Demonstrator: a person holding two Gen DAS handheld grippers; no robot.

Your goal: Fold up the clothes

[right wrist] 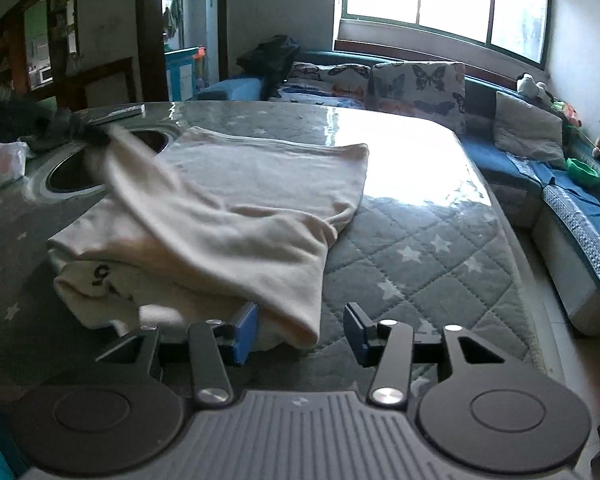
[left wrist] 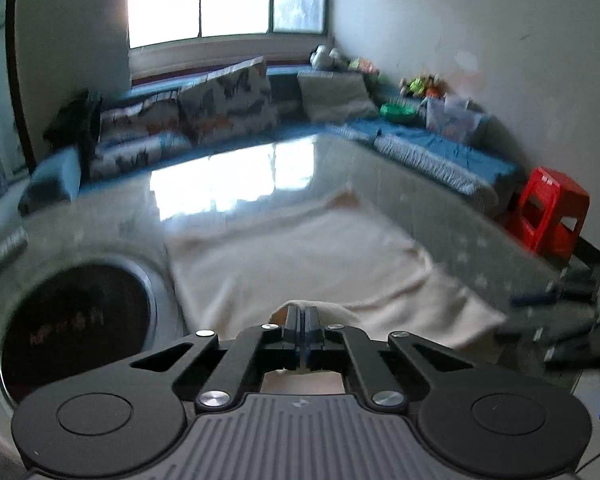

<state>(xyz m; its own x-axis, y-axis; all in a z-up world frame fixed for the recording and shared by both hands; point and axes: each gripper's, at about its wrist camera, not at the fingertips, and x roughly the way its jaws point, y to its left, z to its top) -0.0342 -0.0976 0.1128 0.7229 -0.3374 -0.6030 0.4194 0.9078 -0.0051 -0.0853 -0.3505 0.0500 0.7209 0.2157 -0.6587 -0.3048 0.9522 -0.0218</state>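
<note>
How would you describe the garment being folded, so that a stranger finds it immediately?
Look at the big table covered in grey quilted star cloth. The cream garment lies on it, beside a round dark opening. It is the only pale cloth there, with a black "5" near its edge.

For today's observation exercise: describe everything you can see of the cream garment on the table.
The cream garment looks like soft knit cloth, partly folded on the quilted star-patterned table cover. A dark "5" shows on a lower layer. One strip lifts toward the left tongs, shut on its edge. The right tongs stand open at its near corner.
</note>
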